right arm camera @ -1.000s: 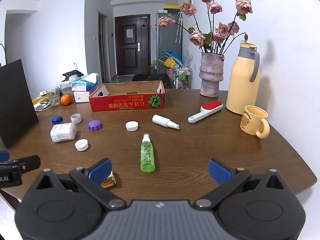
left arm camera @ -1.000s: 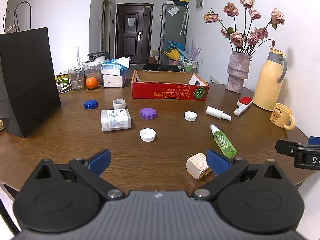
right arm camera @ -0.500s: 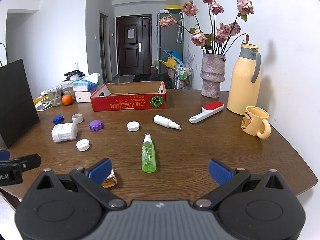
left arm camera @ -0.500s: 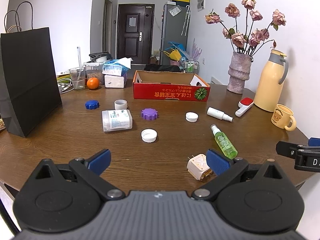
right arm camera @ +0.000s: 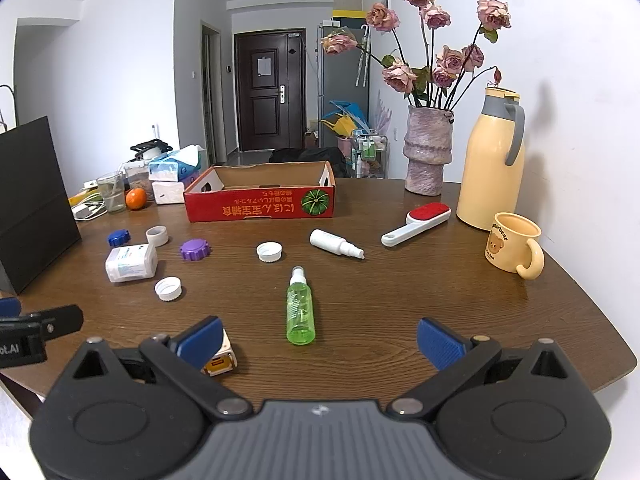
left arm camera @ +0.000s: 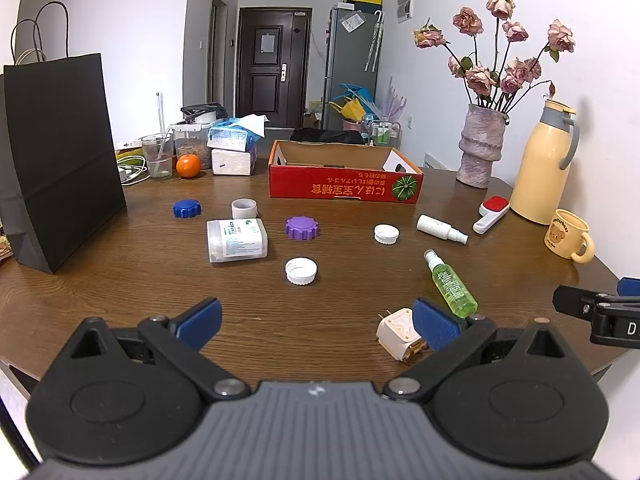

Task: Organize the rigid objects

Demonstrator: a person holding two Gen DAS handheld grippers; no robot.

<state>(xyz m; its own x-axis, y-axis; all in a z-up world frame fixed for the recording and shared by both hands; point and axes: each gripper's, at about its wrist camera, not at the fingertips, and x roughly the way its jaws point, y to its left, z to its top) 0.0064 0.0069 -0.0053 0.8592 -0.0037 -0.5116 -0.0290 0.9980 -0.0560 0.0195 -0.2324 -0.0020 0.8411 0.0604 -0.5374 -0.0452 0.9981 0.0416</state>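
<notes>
Loose items lie on the brown table: a green spray bottle (right arm camera: 300, 310) (left arm camera: 451, 284), a white spray bottle (right arm camera: 335, 243), a white plug adapter (left arm camera: 399, 333) (right arm camera: 219, 358), a white box (left arm camera: 236, 239), two white caps (left arm camera: 301, 271) (left arm camera: 386, 234), a purple cap (left arm camera: 302, 227), a blue cap (left arm camera: 186, 208) and a white ring (left arm camera: 244, 208). An open red cardboard box (left arm camera: 346, 188) stands behind them. My left gripper (left arm camera: 316, 322) is open and empty, its right finger beside the adapter. My right gripper (right arm camera: 320, 340) is open and empty, with the green bottle just ahead.
A black paper bag (left arm camera: 60, 160) stands at the left. A vase of roses (right arm camera: 428, 160), a yellow thermos (right arm camera: 492, 164), a yellow mug (right arm camera: 514, 246) and a red lint brush (right arm camera: 416, 222) sit at the right. An orange (left arm camera: 188, 166), glass and tissue packs are at the back left.
Both grippers have shifted very slightly; the scene objects have not moved. Both stay open.
</notes>
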